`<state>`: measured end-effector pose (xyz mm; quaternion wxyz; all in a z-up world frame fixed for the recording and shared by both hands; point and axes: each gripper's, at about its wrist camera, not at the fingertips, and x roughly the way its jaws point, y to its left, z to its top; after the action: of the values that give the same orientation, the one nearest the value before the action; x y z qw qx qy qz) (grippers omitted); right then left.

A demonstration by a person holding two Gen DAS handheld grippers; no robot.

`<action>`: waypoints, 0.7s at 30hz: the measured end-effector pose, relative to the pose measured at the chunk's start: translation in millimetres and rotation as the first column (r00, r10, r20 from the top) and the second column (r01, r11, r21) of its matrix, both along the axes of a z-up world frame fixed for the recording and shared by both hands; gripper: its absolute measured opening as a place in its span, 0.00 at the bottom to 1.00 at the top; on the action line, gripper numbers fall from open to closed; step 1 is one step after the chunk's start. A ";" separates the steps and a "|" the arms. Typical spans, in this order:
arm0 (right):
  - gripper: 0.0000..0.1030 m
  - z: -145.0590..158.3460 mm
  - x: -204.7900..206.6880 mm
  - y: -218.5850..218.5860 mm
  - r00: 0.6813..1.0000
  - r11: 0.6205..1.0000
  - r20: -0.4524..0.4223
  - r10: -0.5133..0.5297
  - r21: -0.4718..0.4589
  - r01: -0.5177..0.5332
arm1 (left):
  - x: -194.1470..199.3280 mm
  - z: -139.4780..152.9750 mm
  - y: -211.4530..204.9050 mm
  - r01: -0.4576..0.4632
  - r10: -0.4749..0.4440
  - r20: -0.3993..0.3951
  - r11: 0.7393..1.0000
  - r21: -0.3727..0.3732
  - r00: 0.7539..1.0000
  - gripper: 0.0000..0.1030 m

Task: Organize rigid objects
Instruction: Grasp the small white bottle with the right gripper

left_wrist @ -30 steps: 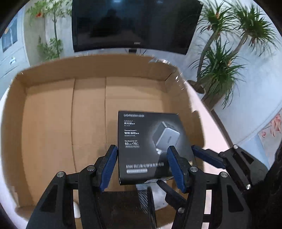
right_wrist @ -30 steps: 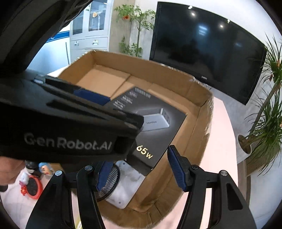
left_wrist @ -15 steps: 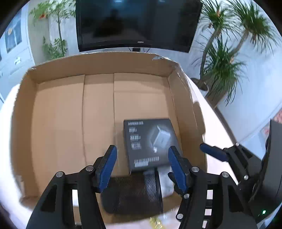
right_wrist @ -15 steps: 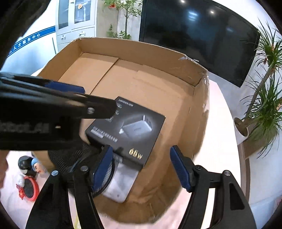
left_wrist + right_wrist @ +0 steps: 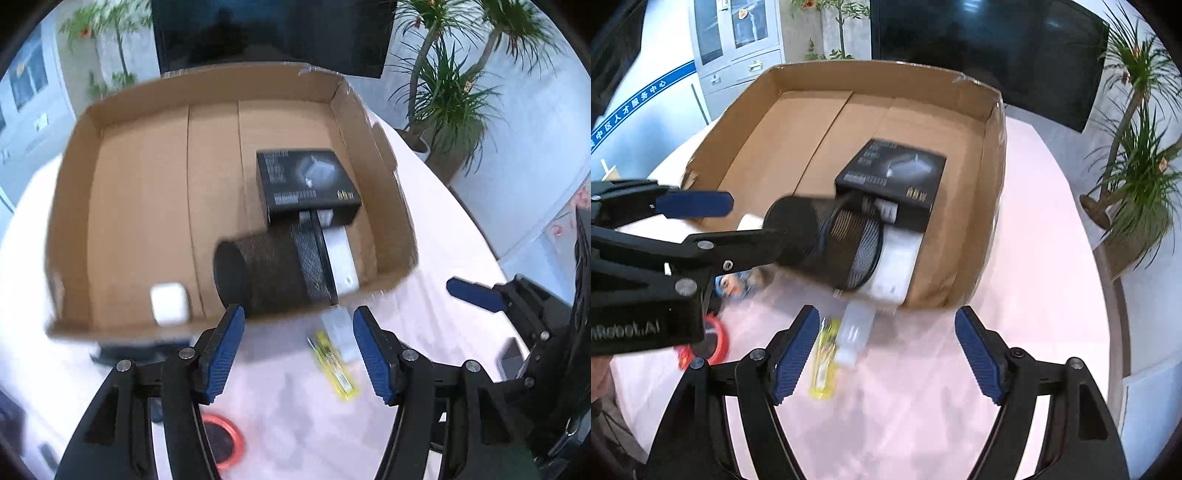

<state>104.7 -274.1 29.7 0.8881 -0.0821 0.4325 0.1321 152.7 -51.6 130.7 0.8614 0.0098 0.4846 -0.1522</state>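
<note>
A black charger box (image 5: 308, 184) (image 5: 894, 177) lies in the cardboard carton (image 5: 391, 206) (image 5: 993, 177), partly resting on a flat white box (image 5: 340, 258) (image 5: 894, 266). A black mesh cup (image 5: 273, 271) (image 5: 827, 243) lies on its side beside them. A small white case (image 5: 168, 302) sits at the carton's near wall. My left gripper (image 5: 299, 332) is open and empty, back from the carton over the table. My right gripper (image 5: 888, 325) is empty too, and its jaws are opening. Below both lie a yellow packet (image 5: 336, 369) (image 5: 825, 365) and a clear little box (image 5: 338, 328) (image 5: 855, 332).
A red ring (image 5: 221, 443) (image 5: 713, 339) and a small figurine (image 5: 733, 286) lie on the pale pink table left of the grippers. Behind the carton stand a dark screen (image 5: 990, 48) and potted plants (image 5: 447, 99). The left gripper's pads (image 5: 694, 203) cross the right wrist view.
The charger box that sat between my left fingers now lies in the carton. Both grippers have drawn back out over the table. The right jaws have widened.
</note>
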 end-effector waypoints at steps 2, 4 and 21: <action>0.73 -7.4 -7.6 3.4 1.000 1.000 -0.023 0.006 0.019 -0.006 | -6.7 -10.4 1.3 0.008 -0.009 -0.022 1.000 -0.022 1.000 0.59; 0.72 -11.7 -14.1 6.1 1.000 1.000 -0.021 0.012 0.022 -0.012 | -13.0 -21.4 -1.5 0.017 -0.018 -0.042 1.000 -0.025 0.999 0.59; 0.32 -76.7 16.8 7.0 0.991 0.991 -0.133 0.007 0.131 0.011 | 15.0 -92.1 -24.0 0.018 -0.044 -0.165 0.988 -0.155 0.985 0.58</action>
<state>121.4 -267.1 -47.0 0.8610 -0.0139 0.4810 0.1647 167.7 -75.7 38.6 0.8133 -0.0614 0.5420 -0.2026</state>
